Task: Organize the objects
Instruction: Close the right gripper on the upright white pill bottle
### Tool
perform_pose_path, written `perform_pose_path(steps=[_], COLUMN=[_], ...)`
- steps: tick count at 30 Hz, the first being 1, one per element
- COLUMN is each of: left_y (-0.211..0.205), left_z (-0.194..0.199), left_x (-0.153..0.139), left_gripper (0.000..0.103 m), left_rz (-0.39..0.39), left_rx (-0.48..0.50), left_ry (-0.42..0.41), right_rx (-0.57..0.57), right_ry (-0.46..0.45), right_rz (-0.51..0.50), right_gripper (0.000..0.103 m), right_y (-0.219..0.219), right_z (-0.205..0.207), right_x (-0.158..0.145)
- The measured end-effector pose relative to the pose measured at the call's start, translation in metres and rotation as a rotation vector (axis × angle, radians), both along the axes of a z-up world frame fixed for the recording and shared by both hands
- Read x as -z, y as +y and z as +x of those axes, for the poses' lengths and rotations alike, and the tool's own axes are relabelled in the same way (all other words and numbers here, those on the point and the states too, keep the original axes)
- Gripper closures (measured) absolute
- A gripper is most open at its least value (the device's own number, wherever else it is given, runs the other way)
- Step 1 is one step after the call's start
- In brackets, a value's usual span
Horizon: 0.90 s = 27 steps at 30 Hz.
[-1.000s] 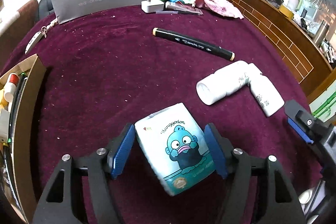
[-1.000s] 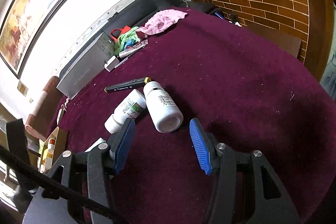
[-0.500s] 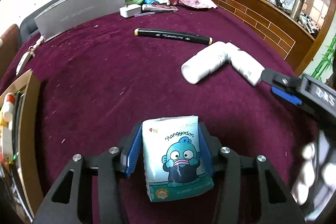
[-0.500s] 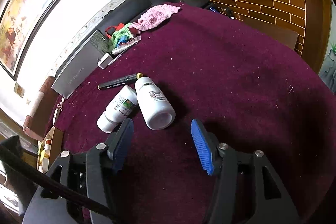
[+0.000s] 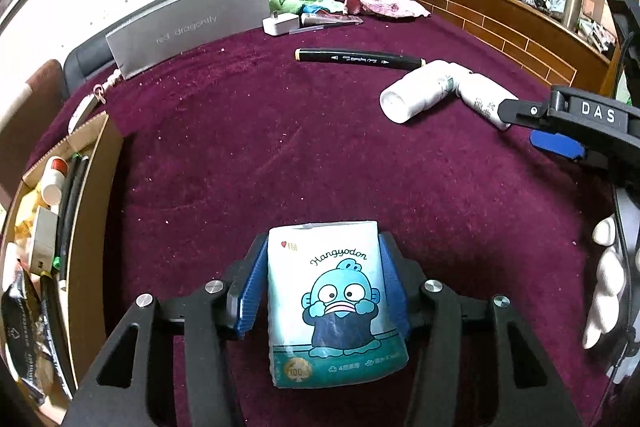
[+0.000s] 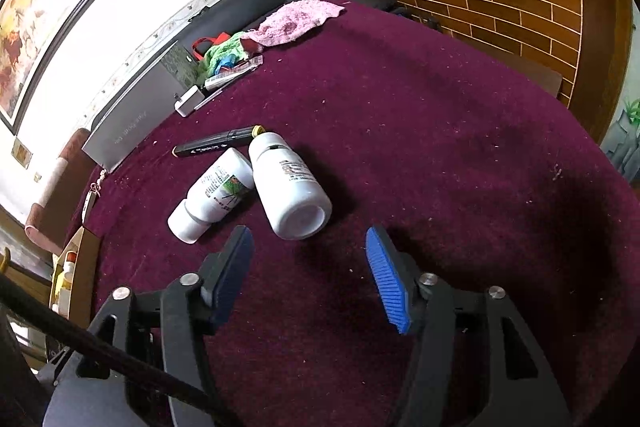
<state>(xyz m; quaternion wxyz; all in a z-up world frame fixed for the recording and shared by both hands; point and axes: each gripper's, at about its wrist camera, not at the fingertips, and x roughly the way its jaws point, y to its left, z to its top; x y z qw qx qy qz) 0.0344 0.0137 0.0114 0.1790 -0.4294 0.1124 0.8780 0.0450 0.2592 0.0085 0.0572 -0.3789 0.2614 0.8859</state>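
Observation:
My left gripper is shut on a white-and-teal tissue pack with a blue cartoon fish, held above the maroon tablecloth. My right gripper is open and empty, just short of two white bottles lying on their sides. It also shows at the right edge of the left wrist view, beside the bottles. A black marker lies behind the bottles.
An open cardboard box holding several small items stands at the table's left edge. A grey box, a white charger, green and pink cloths lie at the back. A brick-patterned counter borders the right.
My left gripper closed on the tissue pack and lifted it off the cloth. My right gripper moved closer to the two white bottles, still open.

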Motion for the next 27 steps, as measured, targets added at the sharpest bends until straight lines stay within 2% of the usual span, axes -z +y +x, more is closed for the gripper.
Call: perform_pose_path(steps=[2, 8, 13, 18, 24, 27], left_y=[-0.004, -0.005, -0.006, -0.007, -0.007, -0.007], left_z=[-0.002, 0.0, 0.0, 0.0, 0.0, 0.0], left_x=[0.0, 0.001, 0.001, 0.002, 0.002, 0.002], left_gripper=[0.055, 0.055, 0.055, 0.055, 0.055, 0.055], left_rz=[0.028, 0.021, 0.029, 0.036, 0.039, 0.042], left_rx=[-0.003, -0.006, -0.006, -0.005, -0.005, -0.005], left_ry=[-0.014, -0.008, -0.009, -0.011, -0.011, -0.012], right_rx=[-0.005, -0.045, -0.126, -0.193, -0.23, -0.235], right_ry=[-0.015, -0.085, -0.152, -0.22, -0.297, -0.306], right_rz=[-0.001, 0.001, 0.157, 0.32, 0.366, 0.374], right_gripper=[0.04, 0.04, 0.04, 0.041, 0.042, 0.045], right_y=[-0.001, -0.007, -0.024, -0.038, -0.04, -0.041], right_z=[-0.001, -0.008, -0.029, -0.056, -0.08, -0.089], right_x=[-0.001, -0.007, -0.021, -0.015, -0.002, -0.002])
